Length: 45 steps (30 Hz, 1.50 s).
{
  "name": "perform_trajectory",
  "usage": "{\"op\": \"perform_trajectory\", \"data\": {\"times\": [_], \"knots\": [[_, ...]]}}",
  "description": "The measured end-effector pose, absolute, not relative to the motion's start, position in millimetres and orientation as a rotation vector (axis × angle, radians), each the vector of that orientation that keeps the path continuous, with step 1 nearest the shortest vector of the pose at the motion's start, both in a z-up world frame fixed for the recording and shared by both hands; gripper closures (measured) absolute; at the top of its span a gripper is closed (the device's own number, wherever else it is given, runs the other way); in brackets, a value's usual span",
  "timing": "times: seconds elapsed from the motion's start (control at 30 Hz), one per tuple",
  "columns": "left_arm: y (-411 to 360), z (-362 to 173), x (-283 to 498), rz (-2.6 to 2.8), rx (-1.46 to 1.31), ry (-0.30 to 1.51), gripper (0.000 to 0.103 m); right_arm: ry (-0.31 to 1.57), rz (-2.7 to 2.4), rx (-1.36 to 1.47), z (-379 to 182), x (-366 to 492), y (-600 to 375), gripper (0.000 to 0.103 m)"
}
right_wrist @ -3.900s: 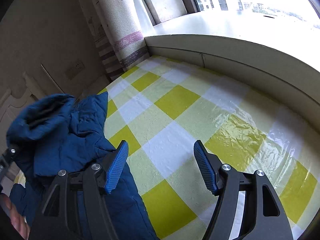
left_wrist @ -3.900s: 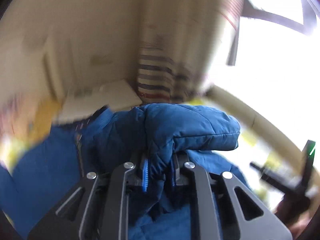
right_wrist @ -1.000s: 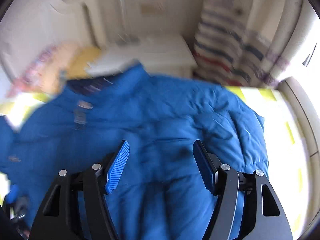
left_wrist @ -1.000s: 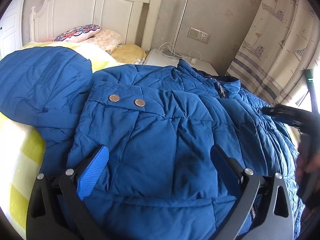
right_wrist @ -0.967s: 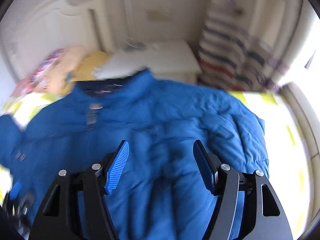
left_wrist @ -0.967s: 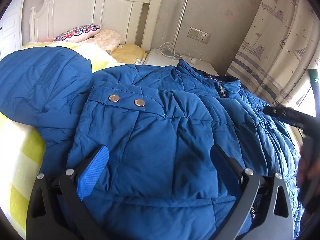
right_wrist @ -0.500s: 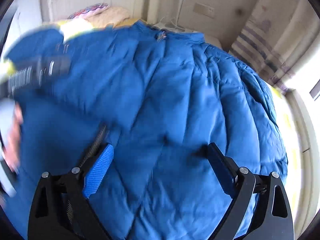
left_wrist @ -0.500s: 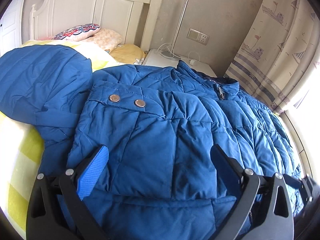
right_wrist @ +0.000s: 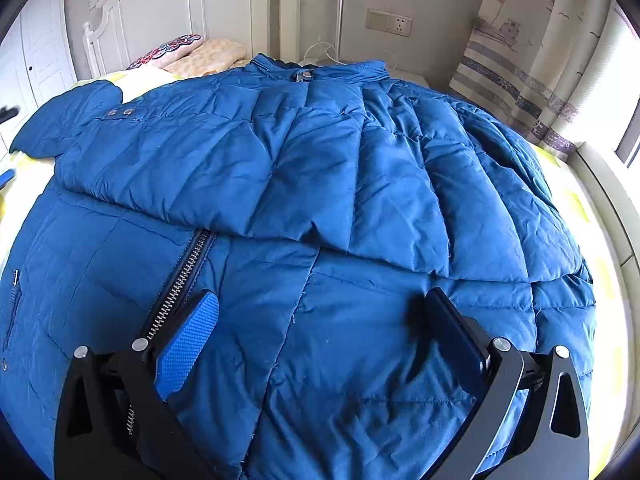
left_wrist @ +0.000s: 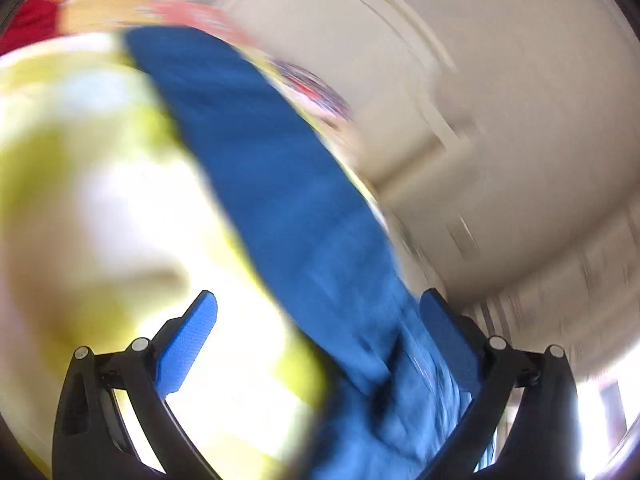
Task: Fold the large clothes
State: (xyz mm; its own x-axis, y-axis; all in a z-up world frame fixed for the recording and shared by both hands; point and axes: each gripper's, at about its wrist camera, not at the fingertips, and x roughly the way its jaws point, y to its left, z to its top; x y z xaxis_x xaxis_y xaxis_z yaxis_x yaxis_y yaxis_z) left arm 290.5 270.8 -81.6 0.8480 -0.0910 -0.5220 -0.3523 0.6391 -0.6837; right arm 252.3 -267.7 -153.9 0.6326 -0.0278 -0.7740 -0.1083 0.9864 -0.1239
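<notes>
On the bed [right_wrist: 576,200] the blue jacket [right_wrist: 320,184] lies spread, both sleeves now folded across its front. The right gripper [right_wrist: 316,344] opens wide above it, empty; the left gripper [left_wrist: 320,344] (blurred, also spread) has swung aside, so next comes the hem.

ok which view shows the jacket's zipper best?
Right wrist view: the zipper is sharp, running out from under the folded sleeve across the blue jacket. Left wrist view is motion-blurred; the jacket is just a blue streak, no zipper discernible.
</notes>
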Motion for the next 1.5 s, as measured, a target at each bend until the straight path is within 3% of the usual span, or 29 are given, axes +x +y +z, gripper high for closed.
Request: {"op": "perform_trajectory", "data": {"times": [0.17,0.33,0.37,0.4,0.47,0.67,0.8,0.93,1.0,1.03,1.1,1.2,1.3,1.37,1.5], "knots": [[363,-86,311,0.227,-0.998,0.561,0.003,0.885,0.047,-0.164,-153,253,-269,0.004],[388,-89,346,0.212,-1.014,0.550,0.004,0.885,0.048,-0.163,-154,253,-269,0.004],[389,-89,352,0.219,-1.004,0.553,0.008,0.884,0.049,-0.161,-154,253,-269,0.004],[386,-89,358,0.234,-0.980,0.549,0.015,0.884,0.050,-0.160,-154,253,-269,0.004],[376,-92,376,0.196,-0.969,0.602,0.095,0.881,0.054,-0.151,-154,252,-269,0.005],[287,-18,365,0.088,-0.708,0.436,0.100,0.718,0.033,-0.018,-132,230,-287,0.005],[148,35,351,-0.229,-0.437,0.399,0.100,0.516,-0.031,0.173,-110,204,-321,0.005],[-8,25,325,-0.515,-0.146,0.494,0.094,0.415,-0.136,0.274,-100,189,-347,0.005],[-84,-9,311,-0.568,0.054,0.591,0.067,0.393,-0.178,0.332,-98,184,-361,0.005],[-111,-28,306,-0.555,0.143,0.628,0.040,0.392,-0.197,0.356,-98,182,-367,0.005],[-152,-73,292,-0.526,0.306,0.682,0.034,0.416,-0.239,0.389,-101,184,-379,0.005],[-171,-109,270,-0.484,0.518,0.661,0.020,0.459,-0.249,0.433,-108,185,-394,0.005],[-153,-102,251,-0.470,0.593,0.608,0.020,0.486,-0.252,0.425,-109,189,-393,0.005],[-123,-78,241,-0.481,0.520,0.566,0.019,0.486,-0.253,0.412,-108,189,-392,0.005],[-18,-32,230,-0.379,0.115,0.487,0.009,0.479,-0.243,0.408,-108,184,-392,0.005]]}}
